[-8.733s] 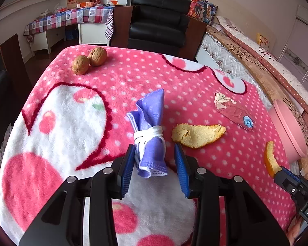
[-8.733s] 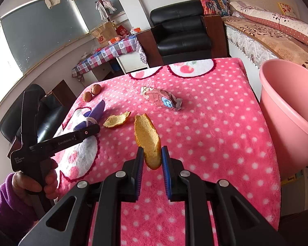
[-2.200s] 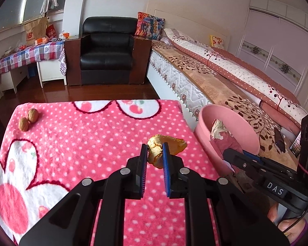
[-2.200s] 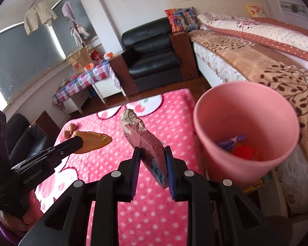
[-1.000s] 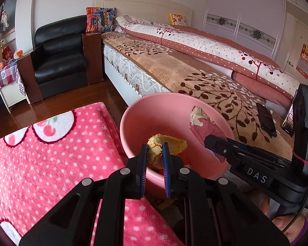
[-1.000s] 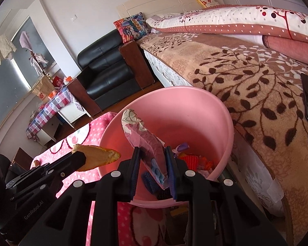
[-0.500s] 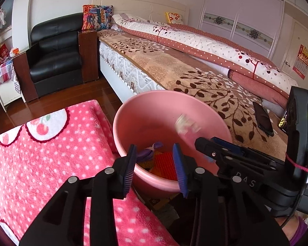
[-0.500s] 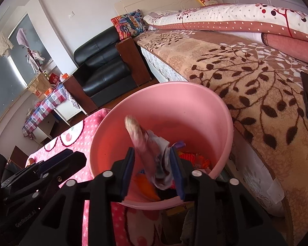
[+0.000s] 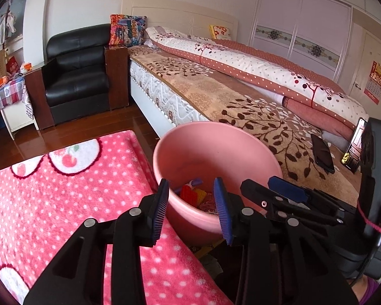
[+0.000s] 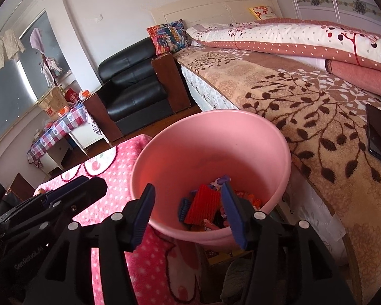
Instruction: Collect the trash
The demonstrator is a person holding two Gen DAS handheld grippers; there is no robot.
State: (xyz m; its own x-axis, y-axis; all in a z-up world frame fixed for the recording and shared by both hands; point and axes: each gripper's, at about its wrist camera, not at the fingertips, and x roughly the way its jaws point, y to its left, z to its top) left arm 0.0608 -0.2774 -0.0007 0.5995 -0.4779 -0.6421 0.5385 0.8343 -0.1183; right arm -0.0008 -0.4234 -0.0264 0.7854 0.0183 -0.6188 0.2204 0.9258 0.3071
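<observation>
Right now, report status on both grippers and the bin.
Left gripper and right gripper: jaws open, just released, empty. Pink bin holds the trash. Nothing in the way.

Black gripper frames, silver screws, ribbed blue fingers (image 9: 222, 208).

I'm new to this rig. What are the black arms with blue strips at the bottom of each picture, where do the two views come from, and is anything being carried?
There is no robot here: a person holds a two-finger clamp tool in each hand, and a camera on each looks along its fingers. One view sits on the left gripper, the other on the right gripper. Both hang over a pink bucket beside a table under a pink dotted blanket. The blue strips are grip pads. The jaws of both have just been opening, and nothing is between them. Red, purple and other scraps lie in the bucket. A bed stands behind it.
</observation>
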